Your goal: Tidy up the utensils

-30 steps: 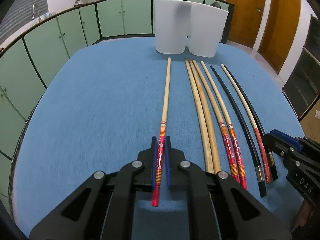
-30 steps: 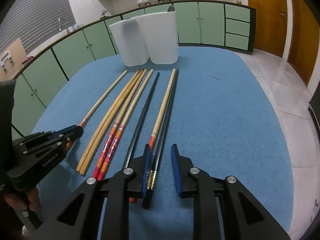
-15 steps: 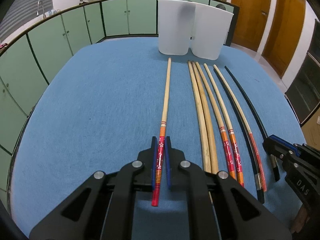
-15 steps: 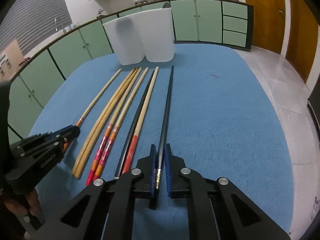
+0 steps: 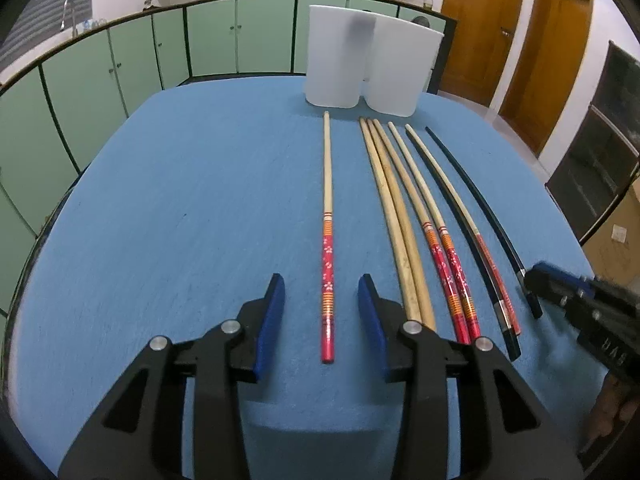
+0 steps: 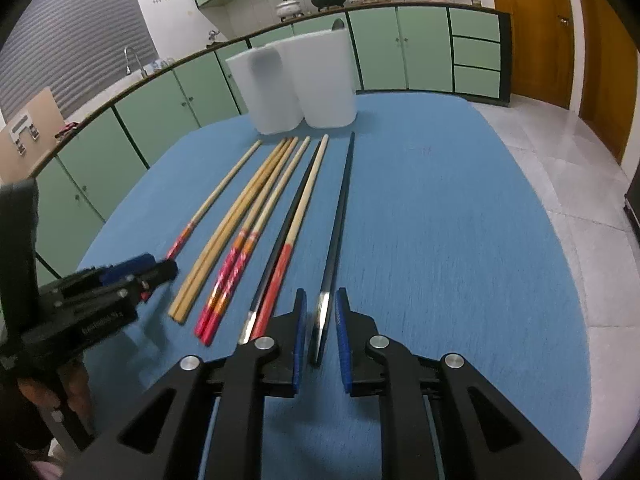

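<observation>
On the blue bench (image 5: 168, 208) the chopsticks lie in a near-parallel row, tips toward the two white bins (image 5: 360, 68) at twelve o'clock, probably so like can be matched with like before anything goes into a bin. The left gripper (image 5: 320, 292) has its jaws released and opening: the blue pads stand clear on either side of the red-flowered stick (image 5: 327, 216), which lies flat on the cloth, apart from the rest at the eleven o'clock side of the row. The right gripper (image 6: 321, 312) straddles the butt of the black stick (image 6: 340, 216) at the row's one o'clock edge; its jaws are opening too, narrow gaps show on both sides, and the stick rests on the bench rather than being gripped. Both outer sticks seem to have been drawn away from the bunch to sort pairs: the plain pair (image 5: 390, 216) and the flowered pair (image 5: 436, 224) sit touching in the middle, then a black stick beside a red-ended one (image 5: 476, 232). The left view shows its own pads fully clear and the flower pattern crisply, with the other tool only a blurred shape at four o'clock; the right view shows the metal-capped black butt between its pads, the person's hand (image 6: 48, 392) under the left tool at eight o'clock, and a dark handle poking above the bins.
</observation>
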{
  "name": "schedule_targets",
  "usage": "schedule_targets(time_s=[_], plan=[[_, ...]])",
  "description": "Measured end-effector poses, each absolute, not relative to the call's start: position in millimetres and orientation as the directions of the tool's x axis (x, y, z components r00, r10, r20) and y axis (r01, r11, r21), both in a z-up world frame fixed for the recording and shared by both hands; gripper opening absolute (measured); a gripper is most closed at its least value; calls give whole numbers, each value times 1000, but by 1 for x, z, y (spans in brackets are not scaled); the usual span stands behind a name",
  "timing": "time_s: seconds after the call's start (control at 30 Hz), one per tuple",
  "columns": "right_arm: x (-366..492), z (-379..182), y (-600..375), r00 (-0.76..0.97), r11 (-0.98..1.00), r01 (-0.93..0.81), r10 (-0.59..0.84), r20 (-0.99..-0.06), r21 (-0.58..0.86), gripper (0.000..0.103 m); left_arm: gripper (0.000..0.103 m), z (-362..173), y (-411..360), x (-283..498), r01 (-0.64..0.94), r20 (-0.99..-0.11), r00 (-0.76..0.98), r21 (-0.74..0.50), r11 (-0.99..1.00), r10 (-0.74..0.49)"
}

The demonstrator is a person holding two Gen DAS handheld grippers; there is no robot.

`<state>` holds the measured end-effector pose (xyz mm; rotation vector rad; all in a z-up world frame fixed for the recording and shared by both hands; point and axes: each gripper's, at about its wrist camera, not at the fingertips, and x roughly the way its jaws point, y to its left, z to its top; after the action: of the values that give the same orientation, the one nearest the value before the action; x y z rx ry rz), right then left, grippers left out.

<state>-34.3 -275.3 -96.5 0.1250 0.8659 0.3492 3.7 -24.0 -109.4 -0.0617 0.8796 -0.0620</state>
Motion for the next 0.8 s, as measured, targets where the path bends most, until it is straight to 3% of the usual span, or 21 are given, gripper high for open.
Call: schedule_targets(time_s=[0.8], plan=[[-43, -98, -269, 599, 946, -267, 311, -738, 182, 15, 40, -111, -19, 0, 24, -771, 634, -56, 998, -59]])
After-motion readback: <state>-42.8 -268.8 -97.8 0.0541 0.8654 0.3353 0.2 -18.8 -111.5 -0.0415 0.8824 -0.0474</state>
